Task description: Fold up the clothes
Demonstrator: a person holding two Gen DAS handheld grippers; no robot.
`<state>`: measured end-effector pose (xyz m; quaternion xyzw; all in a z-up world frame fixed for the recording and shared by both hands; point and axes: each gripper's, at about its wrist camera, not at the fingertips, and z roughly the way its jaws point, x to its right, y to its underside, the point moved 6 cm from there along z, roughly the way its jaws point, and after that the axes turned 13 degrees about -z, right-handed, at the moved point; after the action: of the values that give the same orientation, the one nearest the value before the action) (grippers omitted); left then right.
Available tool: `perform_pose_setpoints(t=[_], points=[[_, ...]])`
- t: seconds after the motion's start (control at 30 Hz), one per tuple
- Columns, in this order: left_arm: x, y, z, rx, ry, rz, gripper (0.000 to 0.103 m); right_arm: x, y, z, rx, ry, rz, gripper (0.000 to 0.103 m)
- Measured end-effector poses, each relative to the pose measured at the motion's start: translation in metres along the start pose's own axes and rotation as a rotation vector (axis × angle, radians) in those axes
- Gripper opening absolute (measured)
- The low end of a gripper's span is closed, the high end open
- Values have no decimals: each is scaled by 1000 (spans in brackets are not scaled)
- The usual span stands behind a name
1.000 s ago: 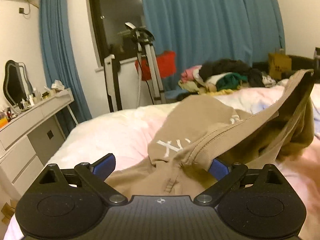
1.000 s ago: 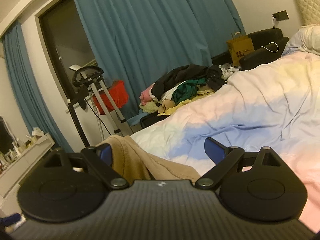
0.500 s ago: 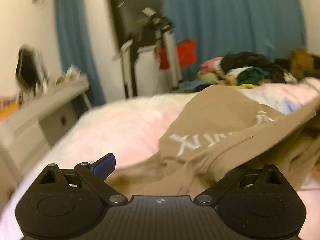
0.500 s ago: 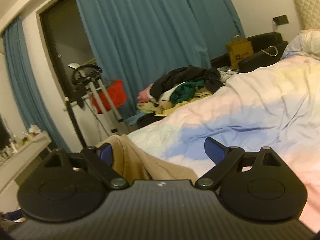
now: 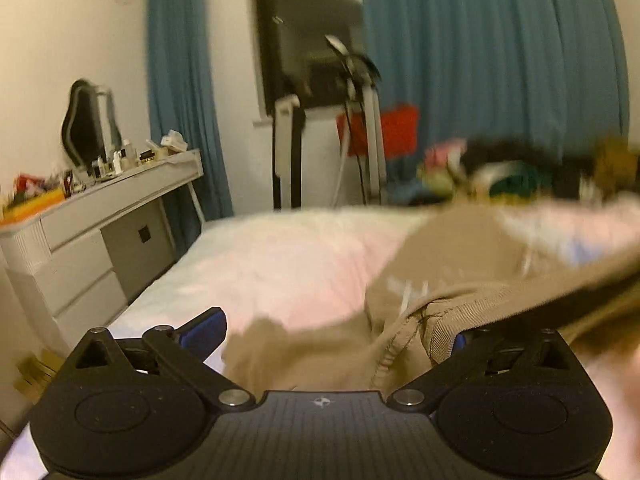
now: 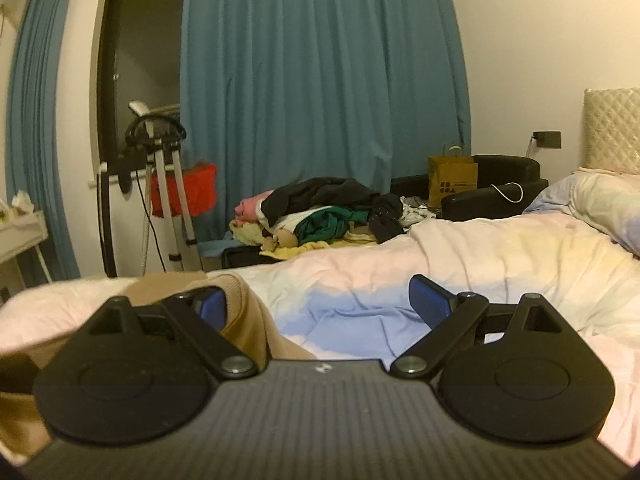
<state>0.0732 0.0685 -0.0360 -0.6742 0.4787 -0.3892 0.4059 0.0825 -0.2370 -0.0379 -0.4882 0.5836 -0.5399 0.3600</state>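
Left wrist view shows our left hand-held gripper [image 5: 336,328] with fingers spread apart, the tan garment [image 5: 452,300] bunched between them at lower centre and draped over the right finger, lying on the pink bed [image 5: 288,264]. In the right wrist view our right hand-held gripper [image 6: 320,304] is also spread apart, tan cloth touching its left finger [image 6: 210,306] at lower left.

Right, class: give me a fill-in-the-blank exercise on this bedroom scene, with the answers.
1. The garment lying on the bed is ____ in colour.
2. The curtains are ____.
3. The jaws of the right hand-held gripper stand ____.
4. The paper bag beside the black chair is ____.

Answers: tan; blue; open; yellow
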Motion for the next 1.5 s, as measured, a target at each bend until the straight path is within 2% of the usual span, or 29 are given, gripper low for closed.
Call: perform_pose_setpoints(t=[0.07,0.17,0.37,0.5,0.57,0.73,0.8,0.9,1.03,1.2,1.3,1.5], points=[[-4,-32,-18,92,9,-26,103,0,-22,-12,41,-4,-4,93],[-9,-80,-47,236,18,-59,103,-3,-73,-31,133,-17,-26,93],[-17,-204,-107,424,85,-132,103,10,-202,-79,297,-85,7,93],[-21,-283,-152,525,170,-170,103,28,-286,-115,380,-152,33,93],[-21,-318,-174,560,229,-199,103,35,-322,-132,406,-166,22,93],[-15,-389,-209,555,329,-217,103,58,-385,-168,428,-206,-9,93],[-11,-407,-216,544,349,-204,103,65,-399,-178,434,-212,-29,93],[-3,-422,-211,496,369,-195,103,66,-400,-167,384,-227,-57,93],[7,-420,-172,369,384,-213,103,66,-395,-142,295,-251,-85,93],[29,-400,-82,247,334,-180,103,49,-350,-60,145,-257,-89,93],[52,-393,-13,188,283,-174,103,38,-332,6,82,-221,-101,93],[102,-356,160,57,197,-160,103,16,-272,167,-9,-156,-97,93]])
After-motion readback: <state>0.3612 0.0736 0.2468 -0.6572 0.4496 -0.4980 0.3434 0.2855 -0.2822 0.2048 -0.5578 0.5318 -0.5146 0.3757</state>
